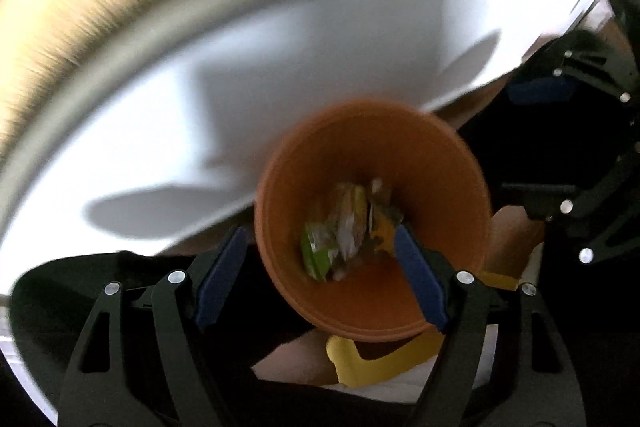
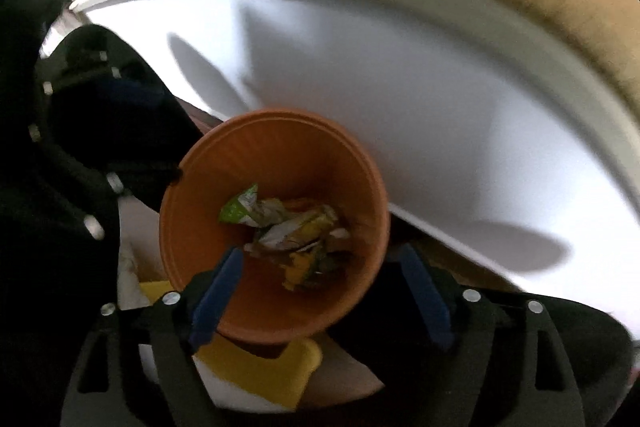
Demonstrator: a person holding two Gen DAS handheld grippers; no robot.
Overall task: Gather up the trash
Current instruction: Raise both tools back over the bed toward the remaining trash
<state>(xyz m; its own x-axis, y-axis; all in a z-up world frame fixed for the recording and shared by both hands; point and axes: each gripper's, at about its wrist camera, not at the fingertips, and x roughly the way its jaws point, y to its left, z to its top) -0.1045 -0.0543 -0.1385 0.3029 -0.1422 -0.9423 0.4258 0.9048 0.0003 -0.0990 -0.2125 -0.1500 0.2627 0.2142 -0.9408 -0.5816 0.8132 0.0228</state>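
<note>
both grippers wide, nothing held, over the bin w/ trash inside

left gripper & right gripper hang open above 1 orange bin, which sits by the white table. trash lies at the bottom: crumpled wrappers, prob light, soft, crinkly, a bit slippy; pinch a fold, not the flat side. too blurry to count, looks like a few. bin prob stiff & light; grab the rim. 1 yellow thing under it, can't tell what.
</note>
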